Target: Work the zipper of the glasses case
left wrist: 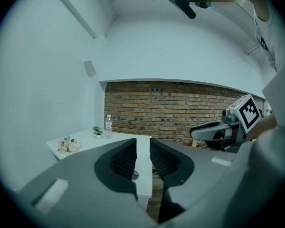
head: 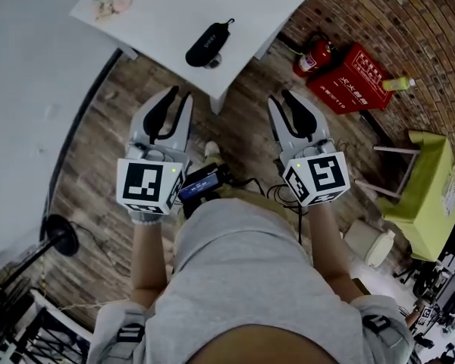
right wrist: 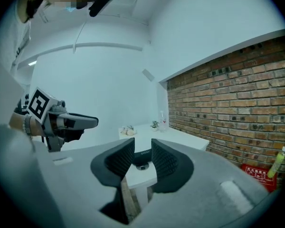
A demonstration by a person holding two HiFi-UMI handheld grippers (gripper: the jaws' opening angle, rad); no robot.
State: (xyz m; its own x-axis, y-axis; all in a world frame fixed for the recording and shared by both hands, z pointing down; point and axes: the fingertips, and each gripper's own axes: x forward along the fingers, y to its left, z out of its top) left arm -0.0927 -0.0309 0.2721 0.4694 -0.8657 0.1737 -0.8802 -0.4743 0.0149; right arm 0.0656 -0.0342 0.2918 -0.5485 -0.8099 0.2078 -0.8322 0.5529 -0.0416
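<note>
The black glasses case (head: 209, 44) lies zipped on the near part of a white table (head: 159, 14), with its loop toward the right. Both grippers hang over the wooden floor, short of the table and apart from the case. My left gripper (head: 179, 95) points at the table; its jaws (left wrist: 143, 144) stand a narrow gap apart with nothing between them. My right gripper (head: 282, 98) is level with it to the right. Its jaws (right wrist: 143, 144) are likewise slightly apart and empty, and the case (right wrist: 142, 153) shows through the gap, far ahead.
A small bunch of flowers (head: 110, 0) lies at the table's far left; a water bottle (left wrist: 108, 126) and a small plant (left wrist: 98, 132) stand at its back. A fire extinguisher (head: 312, 58) and red box (head: 356, 78) sit by the brick wall. A yellow-green chair (head: 428, 196) stands right.
</note>
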